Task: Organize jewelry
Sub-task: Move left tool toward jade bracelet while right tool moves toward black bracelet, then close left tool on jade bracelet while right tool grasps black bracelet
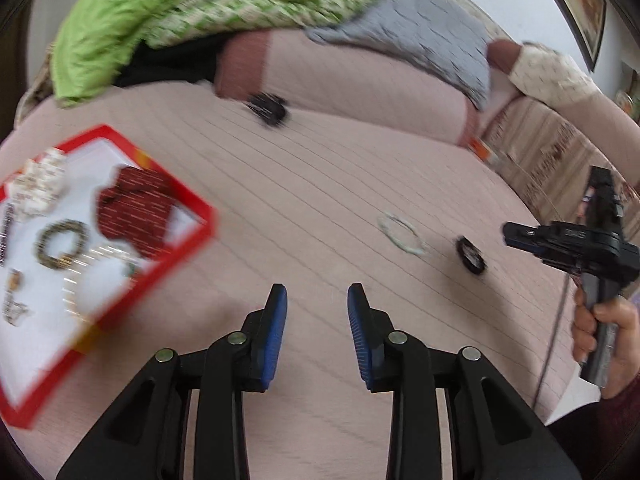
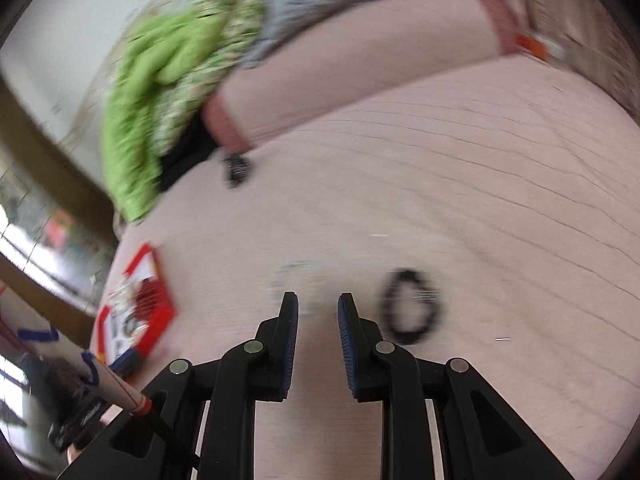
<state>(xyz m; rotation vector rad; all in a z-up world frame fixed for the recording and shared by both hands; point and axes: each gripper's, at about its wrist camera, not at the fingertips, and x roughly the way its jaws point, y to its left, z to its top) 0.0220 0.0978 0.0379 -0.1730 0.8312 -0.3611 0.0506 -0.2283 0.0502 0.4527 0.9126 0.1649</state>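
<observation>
The left tongs (image 1: 317, 292) are held open with nothing between the blue ribbed pads, just above the pink bed cover (image 1: 304, 184). The right tongs (image 2: 318, 300) are also open, a bit less wide, and nothing is held or touched by them.

The bed cover is soft and flat, with thin dark lines running across it. On it a pale thin ring bracelet (image 1: 402, 234) is seen, and just beside it a small black beaded bracelet (image 1: 471, 255). In the right view the black beaded bracelet (image 2: 412, 306) lies just right of the tongs, and the pale one is too blurred to see well. Another black beaded piece (image 1: 269, 109) lies far back by the long pink pillow (image 1: 360, 84).

A flat tray (image 1: 132, 136) with a red rim and white floor sits on the left. In it are found a dark red sparkly cloth piece (image 1: 134, 210) and a round beaded ring (image 1: 62, 244). A fluffy green blanket (image 1: 120, 20) is piled behind.
</observation>
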